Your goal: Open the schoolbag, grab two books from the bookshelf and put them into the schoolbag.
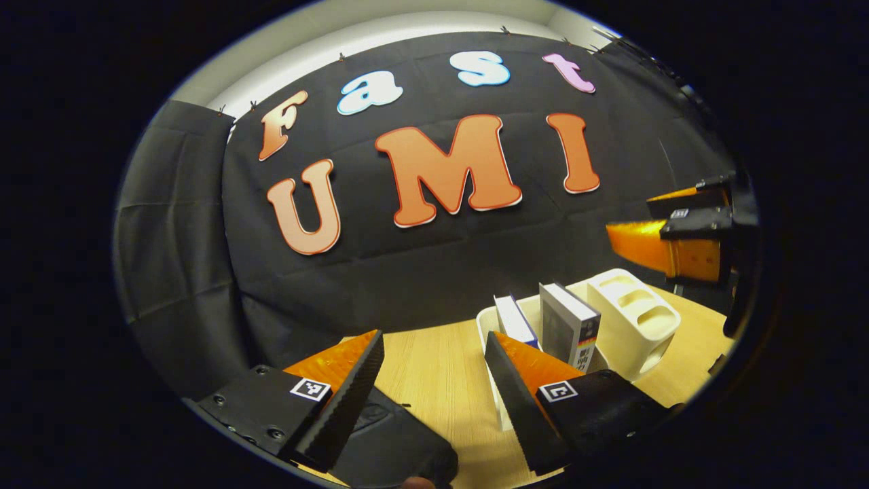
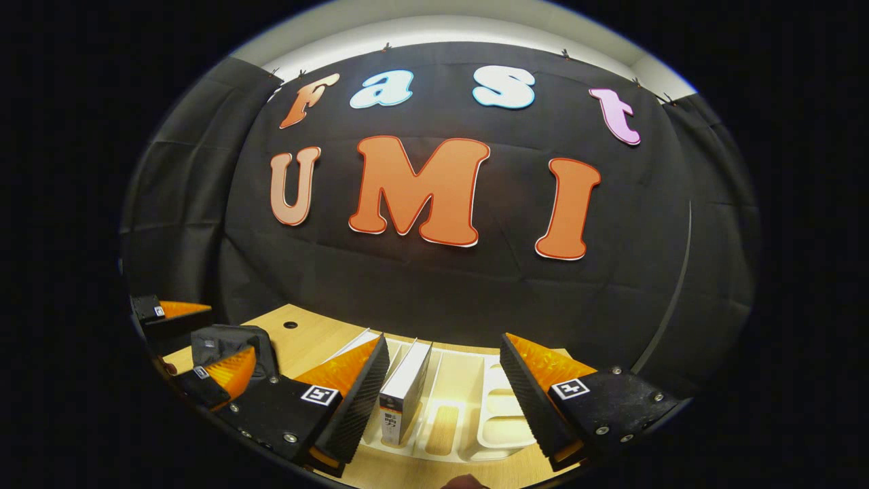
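The black schoolbag [image 1: 397,445] lies just under my left gripper [image 1: 431,401], which is open above it with nothing between the fingers. To its right a cream bookshelf [image 1: 635,316] holds a white-and-blue book [image 1: 514,318] and a grey book [image 1: 569,326], both upright. My right gripper [image 1: 631,219] hovers above that shelf. In the right gripper view, the right gripper [image 2: 445,401] is open over the bookshelf [image 2: 499,414]. A white-edged book [image 2: 405,390] stands between its fingers, close beside the left finger. The left gripper [image 2: 204,343] and the schoolbag [image 2: 227,339] sit at far left.
A light wooden table [image 1: 434,367] carries the bag and the shelf. A small round hole [image 2: 290,325] is in the tabletop near the back. The black cloth wall stands close behind the table.
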The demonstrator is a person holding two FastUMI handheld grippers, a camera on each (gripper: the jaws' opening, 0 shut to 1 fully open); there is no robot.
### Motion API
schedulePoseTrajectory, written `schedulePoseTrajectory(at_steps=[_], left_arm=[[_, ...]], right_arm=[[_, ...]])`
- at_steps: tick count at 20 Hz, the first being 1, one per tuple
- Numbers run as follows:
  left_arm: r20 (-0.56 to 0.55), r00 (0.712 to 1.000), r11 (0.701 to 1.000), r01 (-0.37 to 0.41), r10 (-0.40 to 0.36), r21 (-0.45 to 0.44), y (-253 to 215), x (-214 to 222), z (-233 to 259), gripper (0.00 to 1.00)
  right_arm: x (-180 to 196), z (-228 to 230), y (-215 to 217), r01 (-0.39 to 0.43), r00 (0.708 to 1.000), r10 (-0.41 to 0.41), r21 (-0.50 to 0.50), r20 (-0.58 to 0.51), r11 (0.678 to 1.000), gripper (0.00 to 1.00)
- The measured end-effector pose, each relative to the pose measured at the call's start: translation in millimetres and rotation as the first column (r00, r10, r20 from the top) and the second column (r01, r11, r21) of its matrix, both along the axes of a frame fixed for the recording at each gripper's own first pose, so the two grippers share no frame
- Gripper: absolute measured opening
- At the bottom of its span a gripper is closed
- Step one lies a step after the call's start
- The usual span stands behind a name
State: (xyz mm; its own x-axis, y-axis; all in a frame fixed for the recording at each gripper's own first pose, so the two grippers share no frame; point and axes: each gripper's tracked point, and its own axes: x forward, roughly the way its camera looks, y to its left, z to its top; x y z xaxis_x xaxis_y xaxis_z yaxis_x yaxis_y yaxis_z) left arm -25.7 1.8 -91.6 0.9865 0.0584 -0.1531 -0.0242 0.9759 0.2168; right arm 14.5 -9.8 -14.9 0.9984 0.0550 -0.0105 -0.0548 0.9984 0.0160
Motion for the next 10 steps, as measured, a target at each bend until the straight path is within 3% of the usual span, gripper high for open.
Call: schedulePoseTrajectory(at_steps=[10], left_arm=[[-0.188,0.981,0.97,-0.004,0.051,0.243,30.5,-42.4,-89.6,0.98]], right_arm=[[-3.3,-7.1,-3.9,-0.03,0.999,0.031,-0.026,0.01,0.999,0.98]])
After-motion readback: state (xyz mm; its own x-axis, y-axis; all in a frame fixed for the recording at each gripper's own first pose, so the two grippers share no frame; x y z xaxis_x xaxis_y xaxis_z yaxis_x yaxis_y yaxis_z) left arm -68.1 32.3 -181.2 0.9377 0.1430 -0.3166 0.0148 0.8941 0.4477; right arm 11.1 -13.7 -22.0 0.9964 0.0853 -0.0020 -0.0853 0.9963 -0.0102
